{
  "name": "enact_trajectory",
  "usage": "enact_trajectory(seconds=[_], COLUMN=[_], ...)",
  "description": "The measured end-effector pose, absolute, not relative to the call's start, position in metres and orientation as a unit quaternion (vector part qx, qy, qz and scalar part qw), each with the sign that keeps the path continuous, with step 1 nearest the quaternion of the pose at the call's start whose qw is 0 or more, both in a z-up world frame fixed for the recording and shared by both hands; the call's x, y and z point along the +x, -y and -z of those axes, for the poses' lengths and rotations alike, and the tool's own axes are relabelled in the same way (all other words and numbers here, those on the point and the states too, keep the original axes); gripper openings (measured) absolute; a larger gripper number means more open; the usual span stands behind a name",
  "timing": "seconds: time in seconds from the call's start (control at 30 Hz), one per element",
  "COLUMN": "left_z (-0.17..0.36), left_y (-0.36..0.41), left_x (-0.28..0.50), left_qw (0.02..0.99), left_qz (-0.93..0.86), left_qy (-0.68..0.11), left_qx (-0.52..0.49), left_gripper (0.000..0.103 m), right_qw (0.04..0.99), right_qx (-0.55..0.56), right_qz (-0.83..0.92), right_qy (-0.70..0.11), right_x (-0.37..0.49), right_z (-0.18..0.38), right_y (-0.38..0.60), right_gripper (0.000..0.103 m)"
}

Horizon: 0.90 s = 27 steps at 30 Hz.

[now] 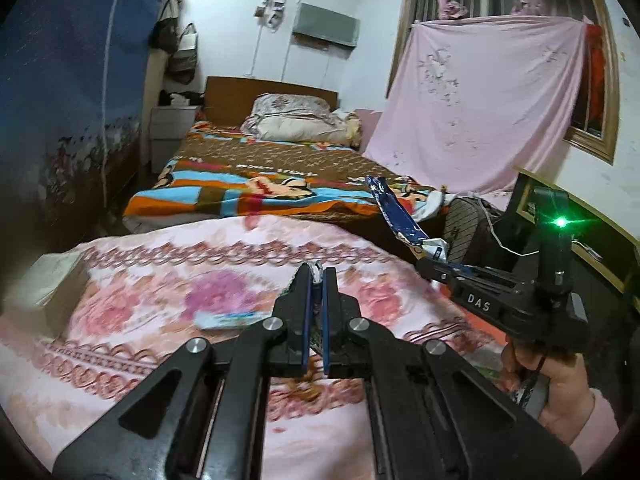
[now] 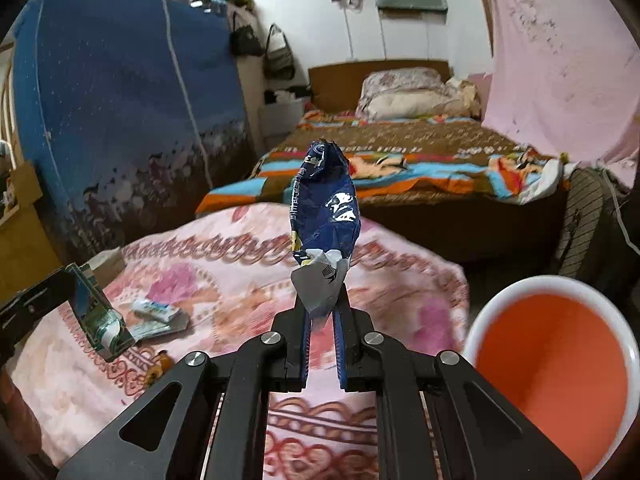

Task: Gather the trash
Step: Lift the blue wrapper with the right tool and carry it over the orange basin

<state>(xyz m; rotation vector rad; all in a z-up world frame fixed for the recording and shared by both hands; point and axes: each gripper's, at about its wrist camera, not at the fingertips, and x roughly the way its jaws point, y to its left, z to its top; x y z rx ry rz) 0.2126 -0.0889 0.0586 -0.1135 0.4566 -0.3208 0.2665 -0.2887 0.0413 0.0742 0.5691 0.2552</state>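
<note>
Right gripper (image 2: 322, 300): my fingers pinch the white torn end of the blue wrapper (image 2: 326, 208), which stands up at frame centre in the right view. In the left view the same gripper (image 1: 430, 266) sits at mid right with the wrapper (image 1: 394, 210) slanting up to the left.
Left gripper (image 1: 318, 274): pressed nearly together on a carton; only a sliver of it shows between the pads. In the right view the carton (image 2: 100, 316) is green and white, tilted, at the lower left, held at my left gripper (image 2: 70, 286).
Bin (image 2: 554, 368): white rim, orange inside, lower right of the right view, just beside my right gripper and below it.
Loose trash: a small crumpled packet (image 2: 158, 318) lies on the pink quilt (image 2: 400, 292), just right of the carton; the left view shows it blurred (image 1: 228, 318), left of my fingers.
Small brown bit (image 2: 158, 366): on the quilt at lower left; I cannot tell what it is.
Surroundings: a bed (image 1: 256, 176) with a patterned cover beyond the quilt, a blue wardrobe (image 2: 120, 120) at upper left, a pink sheet (image 1: 480, 100) at upper right.
Box (image 1: 48, 292): at the quilt's left edge, left view.
</note>
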Motion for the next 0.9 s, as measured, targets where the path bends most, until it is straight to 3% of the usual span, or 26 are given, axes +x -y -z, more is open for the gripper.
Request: enact_trajectory(seconds=[0.9], left_z=[-0.087], left_y=[0.222], left_x=[0.231], left_qw=[0.949], left_qz=[0.274], left_qy=[-0.141], left_qx=[-0.070], left_gripper=[0.000], right_qw=[0.991], right_qx=[0.104], right_qz=[0.019], right_qy=[-0.084], right_x=[0.206], right_z=[-0.074], right_y=[0.399], right_gripper=[0.008])
